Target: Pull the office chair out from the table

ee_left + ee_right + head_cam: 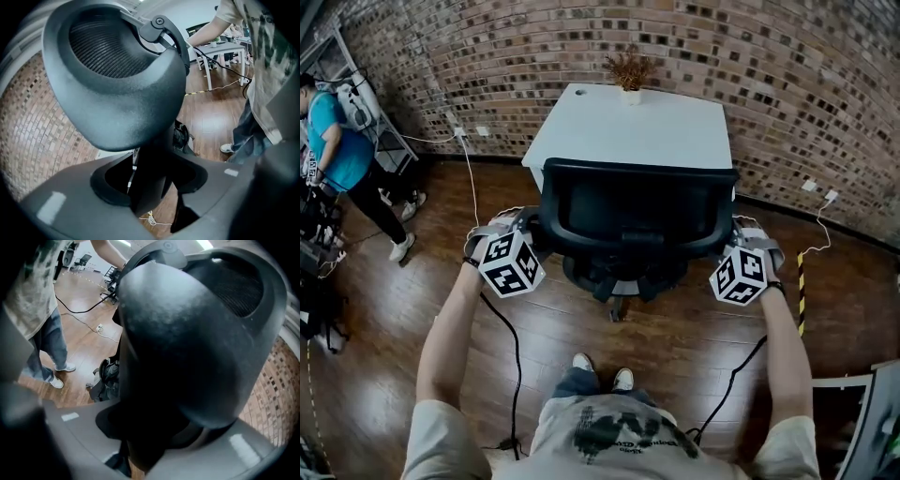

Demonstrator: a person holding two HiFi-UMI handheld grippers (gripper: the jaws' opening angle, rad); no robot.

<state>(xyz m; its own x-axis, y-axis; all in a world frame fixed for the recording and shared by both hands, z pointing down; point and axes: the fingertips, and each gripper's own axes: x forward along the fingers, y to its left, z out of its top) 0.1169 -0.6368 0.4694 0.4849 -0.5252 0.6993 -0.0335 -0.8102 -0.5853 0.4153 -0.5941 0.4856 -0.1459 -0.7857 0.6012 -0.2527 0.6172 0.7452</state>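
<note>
**Fig.** Office chair (633,220), black backrest (122,89) at the near edge of the white surface (628,127), seat side toward it, on a wood floor (675,347). Left tool (528,234) is clamped on the backrest's left rim, jaws fairly wide. Right tool (737,240) grips the right rim, jaws approx. half closed. We judge the chair fairly heavy but free-rolling and apt to swivel. The rim looks stiff and the mesh panel (103,47) soft, so we hold the rim at both sides and pull evenly.
</note>
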